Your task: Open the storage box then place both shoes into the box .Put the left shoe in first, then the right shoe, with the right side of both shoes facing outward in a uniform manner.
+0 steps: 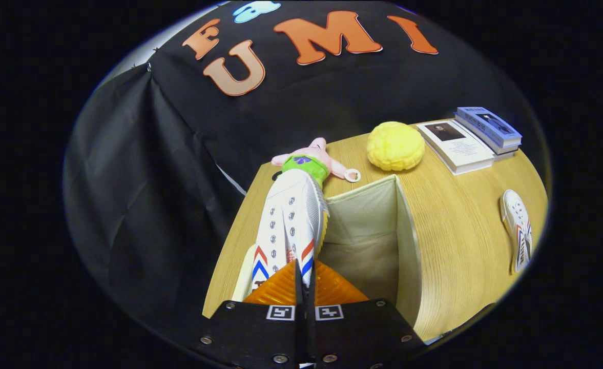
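White shoe [292, 225] in closed tongs [305, 279], above open storage box [408, 241].

The shoe [290, 225] held between the closed fingers of the gripper [305, 287] is white with red and blue zigzag stripes; its sole edge is yellow; the box [409, 241] is cream inside (plain cloth, no pattern); the table [460, 225] is light wood with fine lines; the other shoe [517, 228] is white with red and blue stripes too; the round soft toy [395, 145] is bumpy yellow; the plush doll [311, 160] is pink with green shorts; the books [473, 137] are white and blue.
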The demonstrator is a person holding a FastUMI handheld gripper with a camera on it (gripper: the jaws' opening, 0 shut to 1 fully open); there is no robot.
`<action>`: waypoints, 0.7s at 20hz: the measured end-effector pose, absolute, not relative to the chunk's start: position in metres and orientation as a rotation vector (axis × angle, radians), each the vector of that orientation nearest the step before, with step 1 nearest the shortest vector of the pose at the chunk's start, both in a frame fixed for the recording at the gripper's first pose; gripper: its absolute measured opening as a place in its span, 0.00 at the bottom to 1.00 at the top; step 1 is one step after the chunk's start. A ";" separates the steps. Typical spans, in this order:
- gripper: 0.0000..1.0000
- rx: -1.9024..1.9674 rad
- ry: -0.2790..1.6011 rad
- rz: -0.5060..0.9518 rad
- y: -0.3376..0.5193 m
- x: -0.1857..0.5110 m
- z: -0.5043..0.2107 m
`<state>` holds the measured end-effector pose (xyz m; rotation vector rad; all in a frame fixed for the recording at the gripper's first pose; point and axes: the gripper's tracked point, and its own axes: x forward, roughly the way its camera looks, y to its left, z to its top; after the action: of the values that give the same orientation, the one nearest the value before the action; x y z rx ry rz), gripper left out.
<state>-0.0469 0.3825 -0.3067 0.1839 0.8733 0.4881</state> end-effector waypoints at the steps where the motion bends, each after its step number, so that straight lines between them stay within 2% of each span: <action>1: 0.00 0.184 0.888 0.487 0.382 -0.050 -0.309; 9: 0.01 0.191 0.994 0.462 0.379 -0.068 -0.324; 11: 0.03 0.181 1.009 0.470 0.384 -0.069 -0.327; 13: 0.16 0.126 1.040 0.459 0.379 -0.074 -0.336; 14: 0.35 0.131 1.041 0.466 0.378 -0.074 -0.338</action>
<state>-0.0738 0.3778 -0.3379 0.1307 1.0415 0.4664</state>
